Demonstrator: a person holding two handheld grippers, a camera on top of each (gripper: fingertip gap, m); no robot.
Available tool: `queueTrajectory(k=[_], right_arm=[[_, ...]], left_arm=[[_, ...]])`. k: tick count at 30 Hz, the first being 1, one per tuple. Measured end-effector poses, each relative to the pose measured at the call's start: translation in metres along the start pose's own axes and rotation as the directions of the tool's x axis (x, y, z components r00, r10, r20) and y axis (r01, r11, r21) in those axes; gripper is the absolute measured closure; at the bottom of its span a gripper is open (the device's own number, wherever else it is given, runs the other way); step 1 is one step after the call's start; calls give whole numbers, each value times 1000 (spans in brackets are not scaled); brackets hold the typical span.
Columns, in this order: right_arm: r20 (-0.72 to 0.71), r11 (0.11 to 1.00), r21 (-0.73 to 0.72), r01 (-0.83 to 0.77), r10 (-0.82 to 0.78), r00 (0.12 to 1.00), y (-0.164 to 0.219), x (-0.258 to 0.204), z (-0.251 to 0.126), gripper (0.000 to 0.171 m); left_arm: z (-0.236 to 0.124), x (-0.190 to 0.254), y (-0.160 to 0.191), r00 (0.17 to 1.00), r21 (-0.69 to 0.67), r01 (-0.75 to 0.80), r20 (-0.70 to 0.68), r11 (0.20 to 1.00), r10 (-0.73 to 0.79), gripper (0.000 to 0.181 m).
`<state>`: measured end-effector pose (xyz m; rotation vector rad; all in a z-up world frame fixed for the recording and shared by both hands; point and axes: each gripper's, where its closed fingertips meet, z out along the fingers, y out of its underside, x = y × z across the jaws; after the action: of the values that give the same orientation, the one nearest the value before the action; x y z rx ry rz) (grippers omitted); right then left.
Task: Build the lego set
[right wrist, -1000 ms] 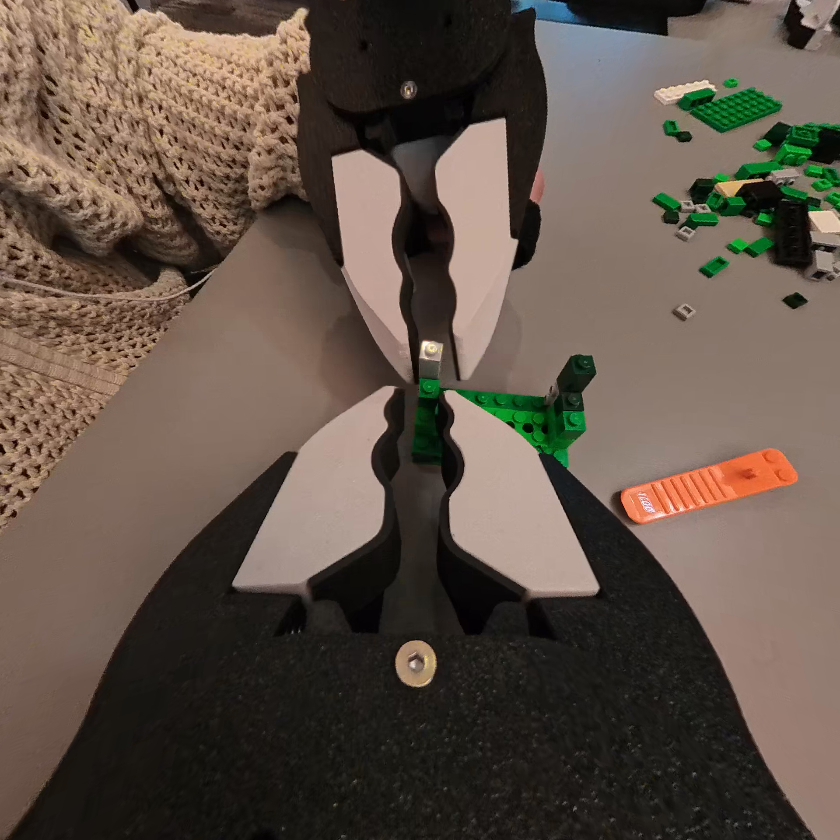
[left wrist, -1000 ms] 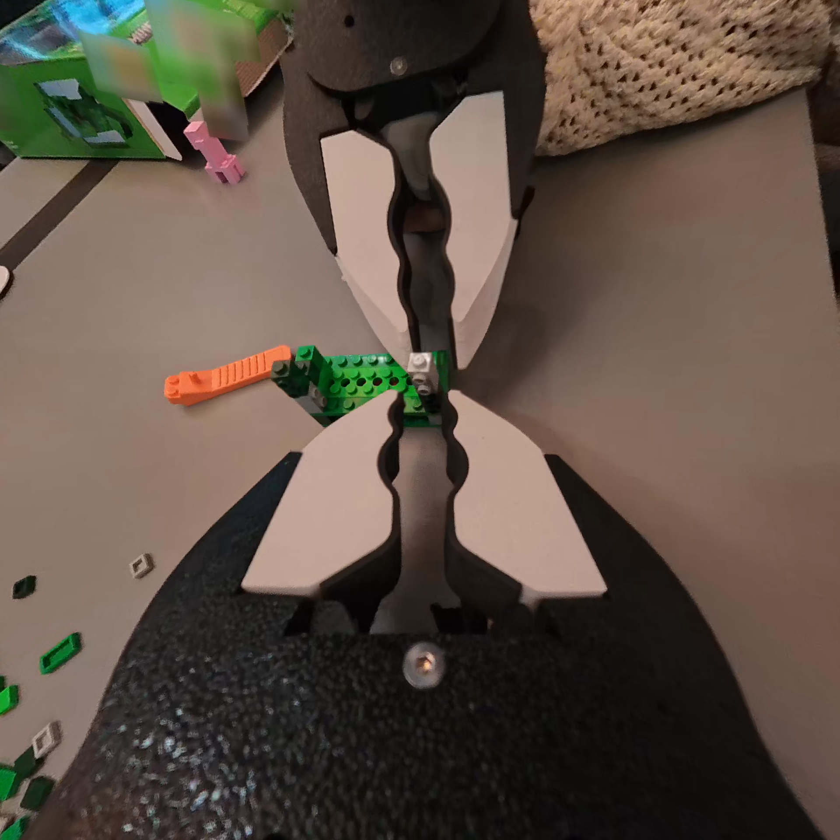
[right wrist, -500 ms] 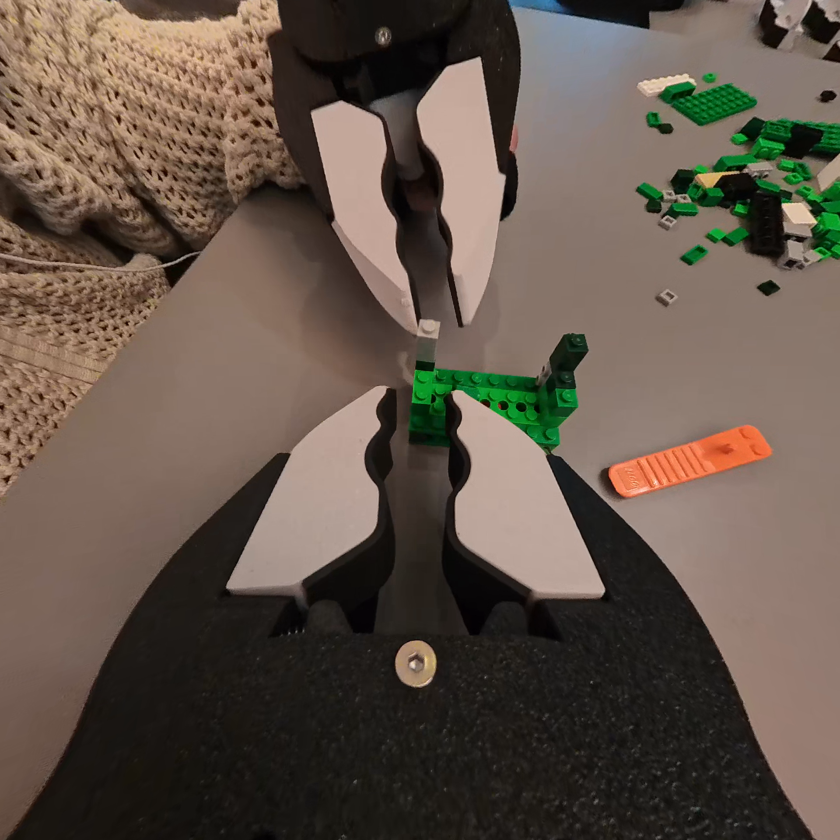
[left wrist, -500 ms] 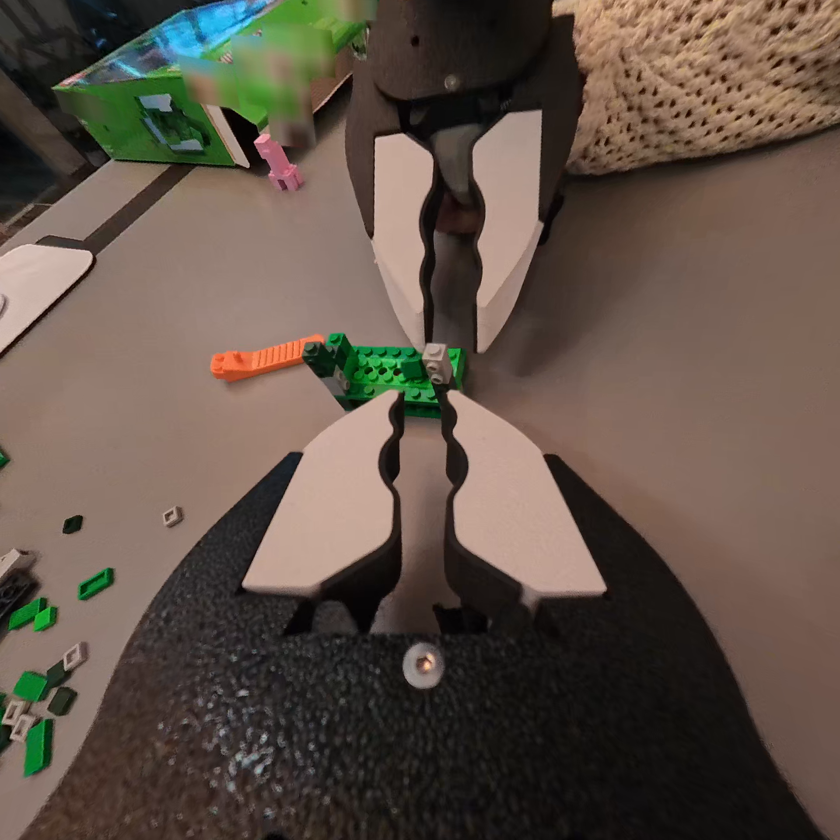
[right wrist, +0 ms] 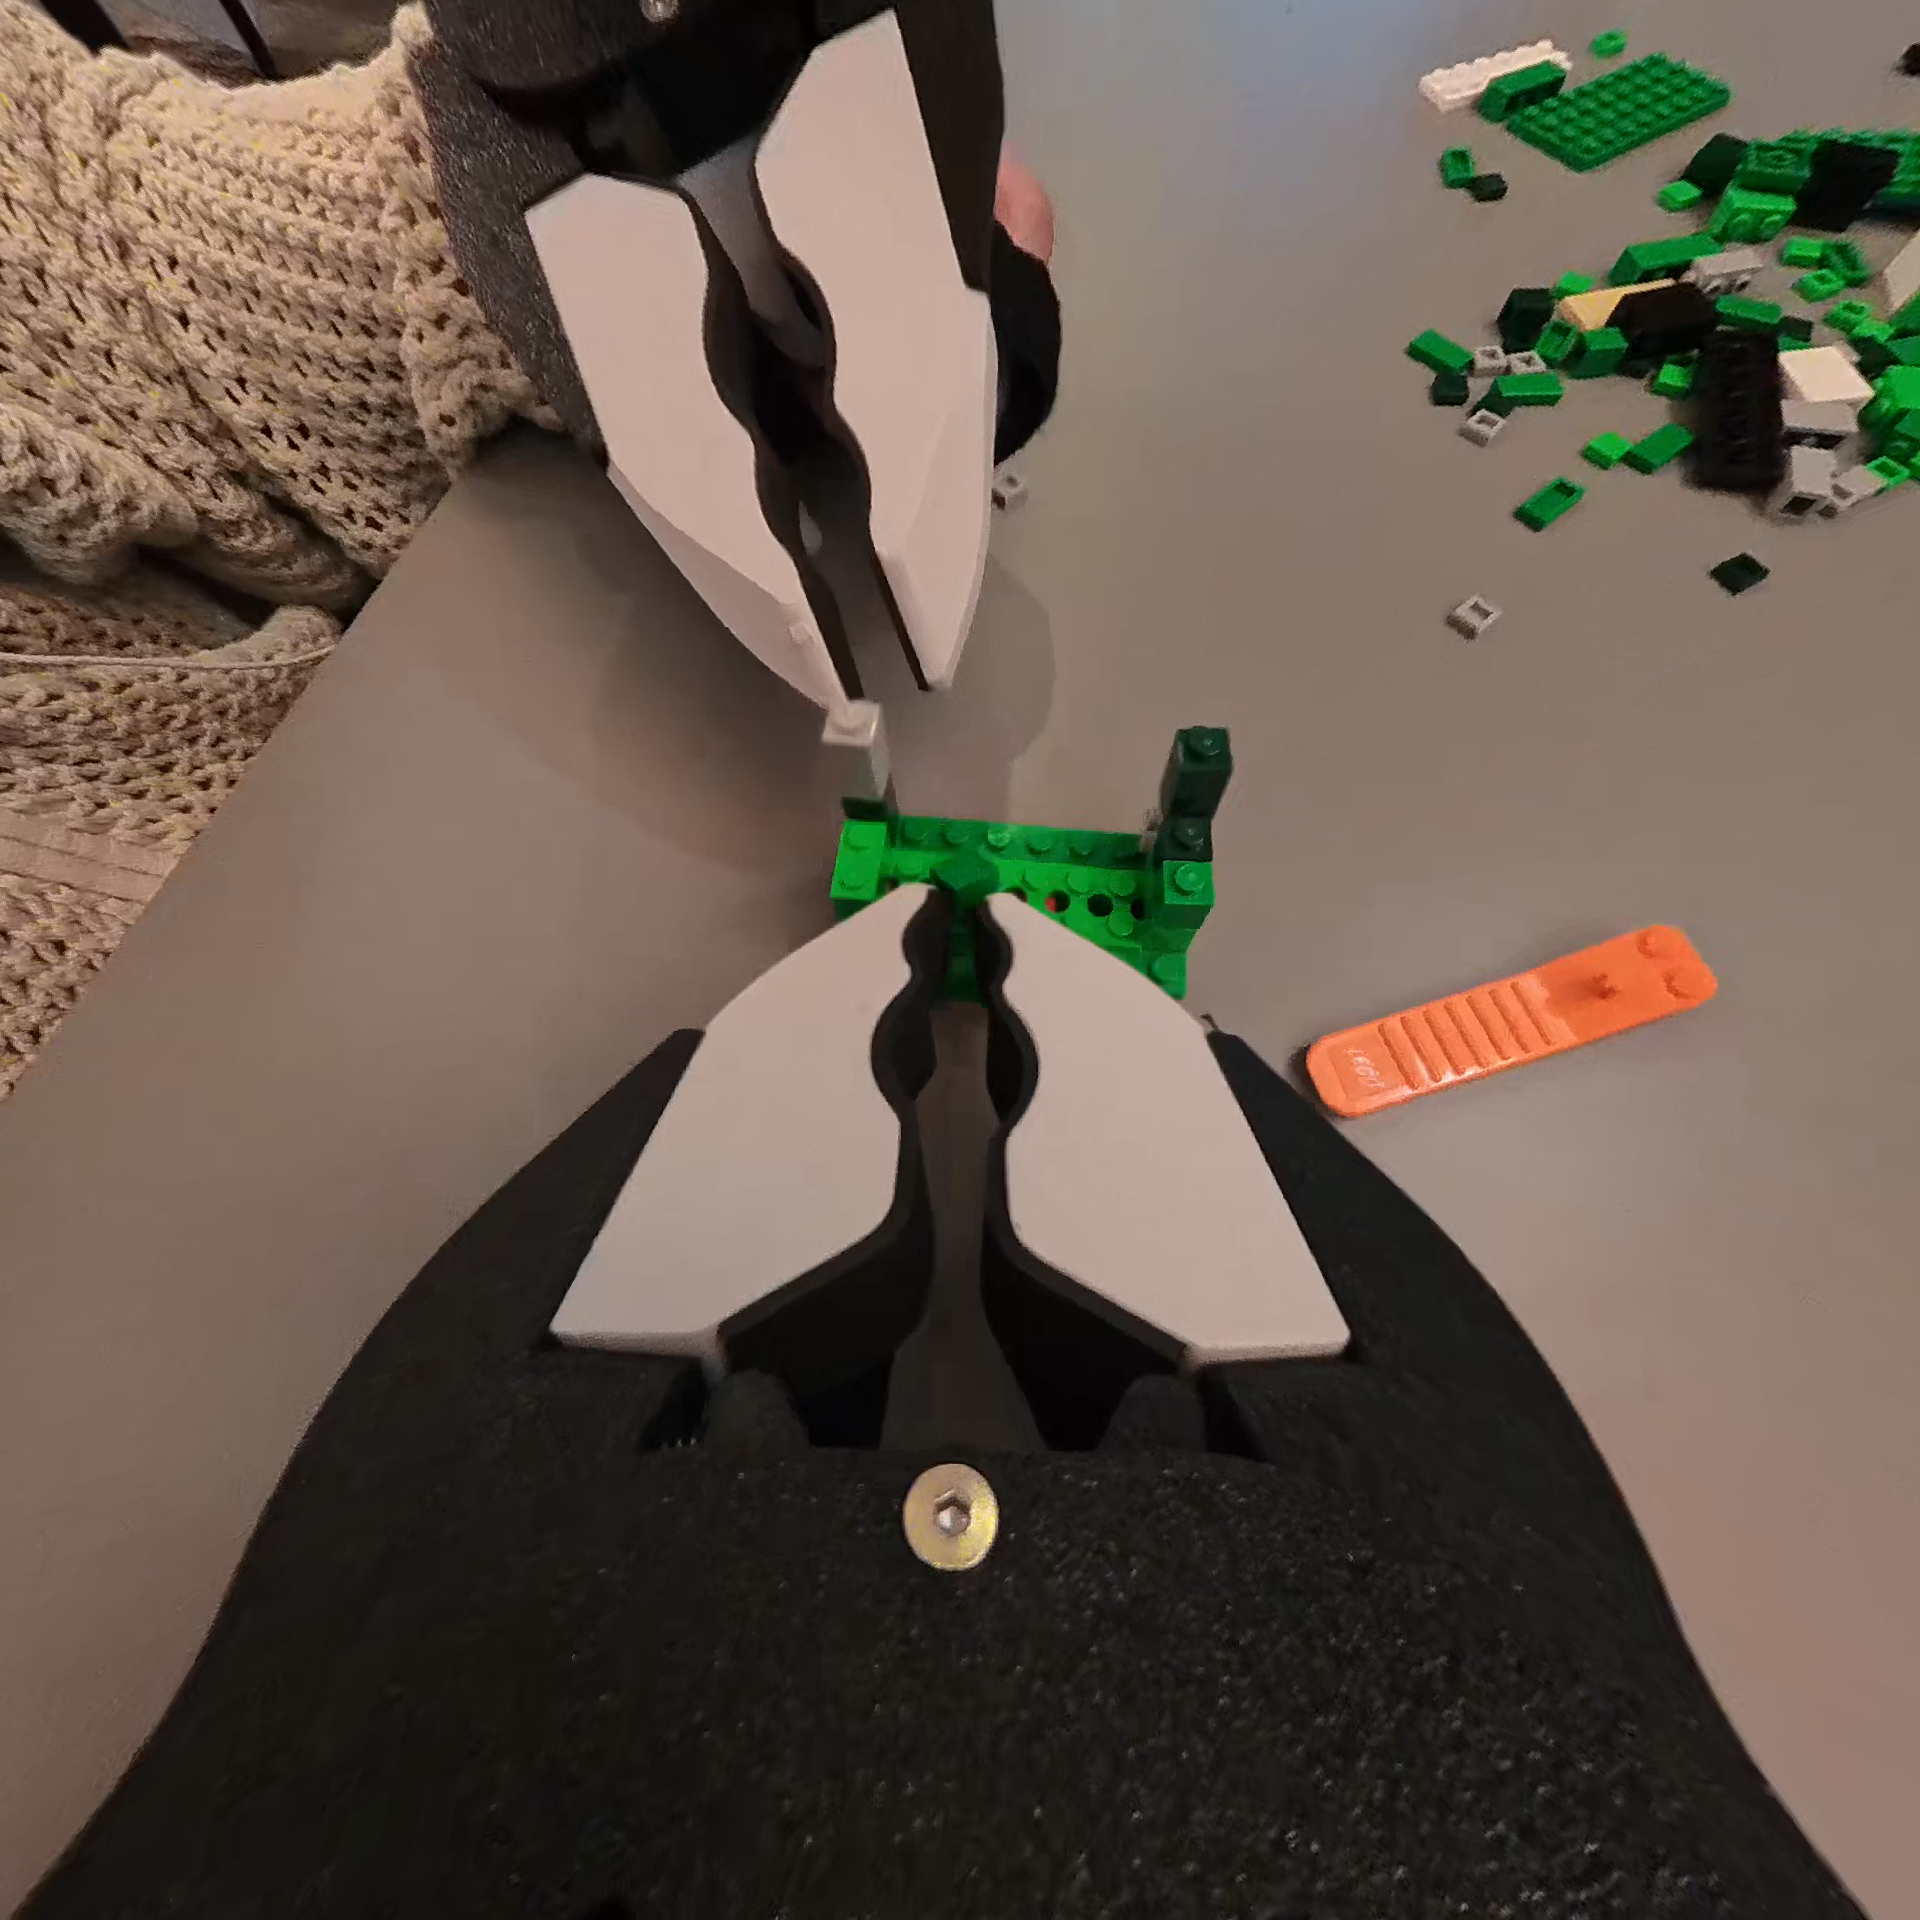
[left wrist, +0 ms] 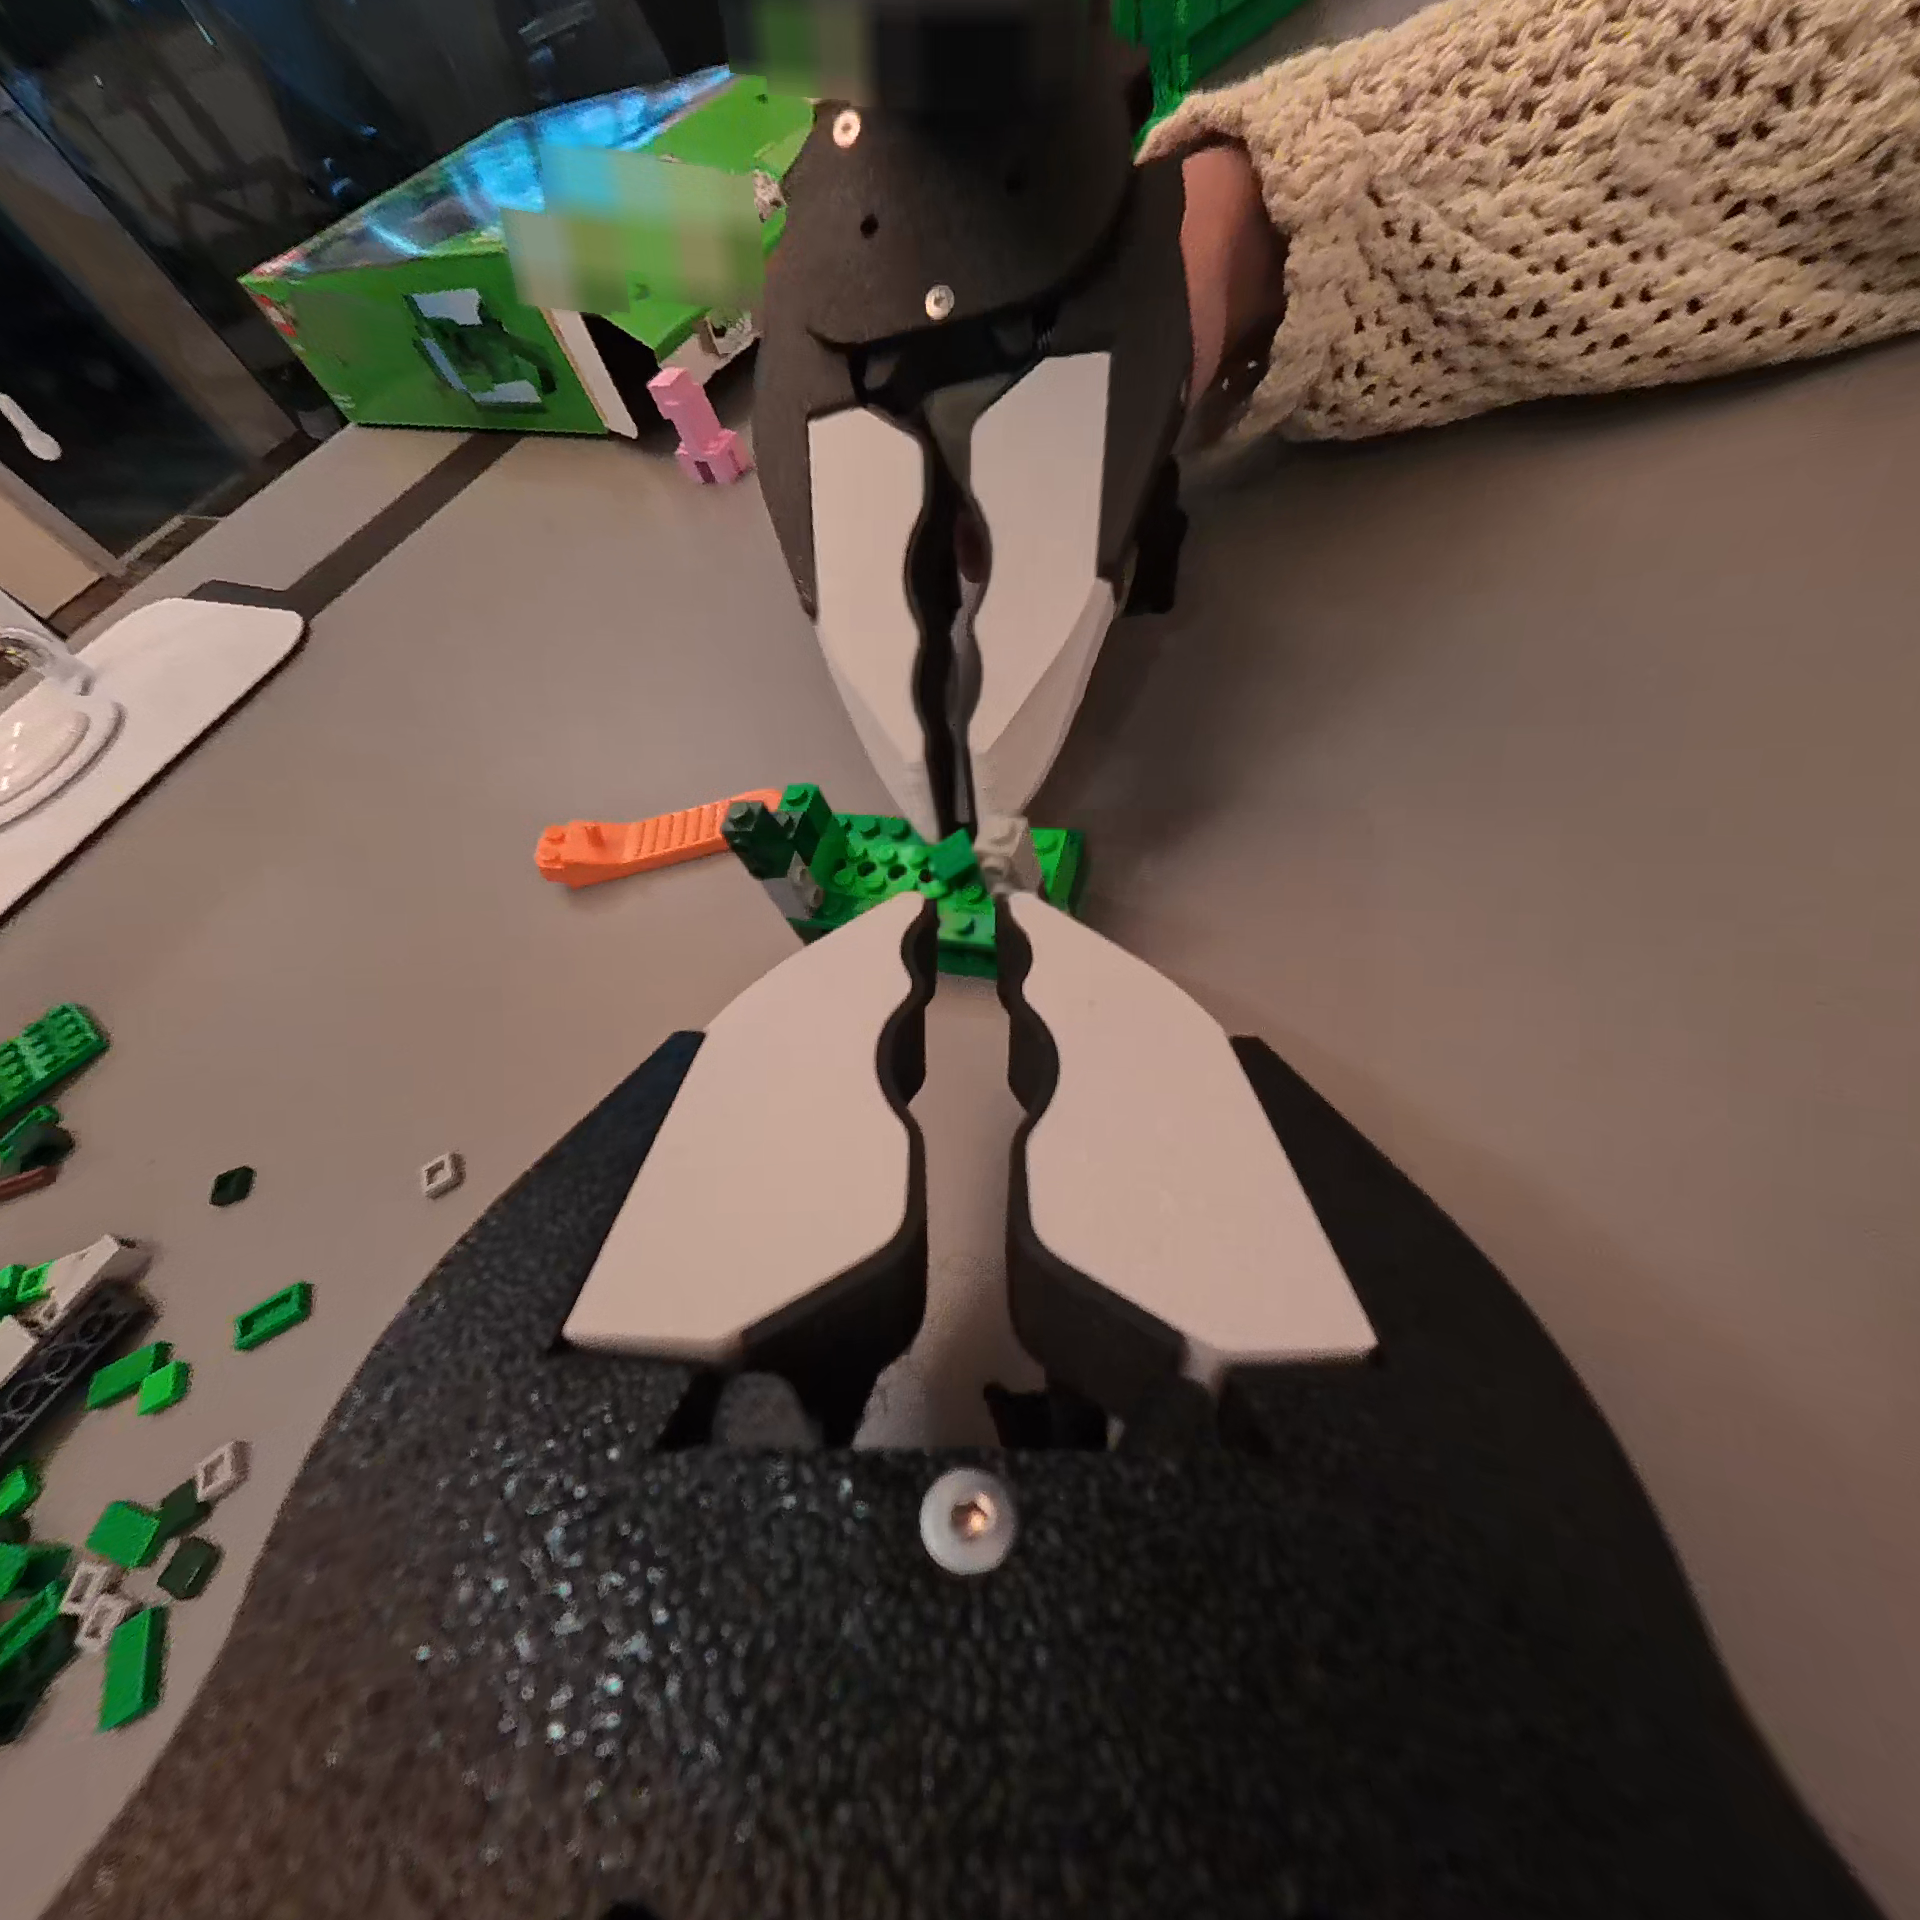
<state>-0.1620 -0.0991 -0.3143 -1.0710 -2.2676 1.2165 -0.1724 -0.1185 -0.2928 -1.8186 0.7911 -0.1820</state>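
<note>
Two grippers meet over one green lego build on the grey table. The right gripper is now clamped on its near edge; the left gripper, slightly parted, empty, has lifted above the grey post. One orange separator lies right of the build.

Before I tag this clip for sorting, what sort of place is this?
Probably a table at home or in an office used for a hobby build, not a workshop. A smooth grey table carries loose toy bricks, the green set box and an orange brick separator.
</note>
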Motion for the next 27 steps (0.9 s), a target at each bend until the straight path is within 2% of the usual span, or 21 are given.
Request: queueTrajectory(k=[7, 11, 21, 25, 27], right_arm=[[-51, 999, 8, 46, -46, 998, 2, 0, -5, 171], [-38, 999, 40, -16, 17, 999, -4, 0, -6, 166], [-64, 1000, -14, 0, -1, 998, 1, 2, 1, 157], [-102, 999, 7, 52, -51, 993, -1, 3, -2, 160], [-143, 992, 62, 108, -98, 985, -6, 2, -10, 162]], left_arm=[[-20, -14, -15, 991, 153, 87, 85, 984, -101, 169], [-29, -22, -20, 982, 225, 105, 132, 969, -137, 171], [-27, -20, -19, 984, 207, 78, 142, 975, -109, 175], [-26, -19, -19, 984, 202, 68, 146, 977, -98, 176], [-27, -20, -20, 984, 207, 60, 155, 976, -93, 176]])
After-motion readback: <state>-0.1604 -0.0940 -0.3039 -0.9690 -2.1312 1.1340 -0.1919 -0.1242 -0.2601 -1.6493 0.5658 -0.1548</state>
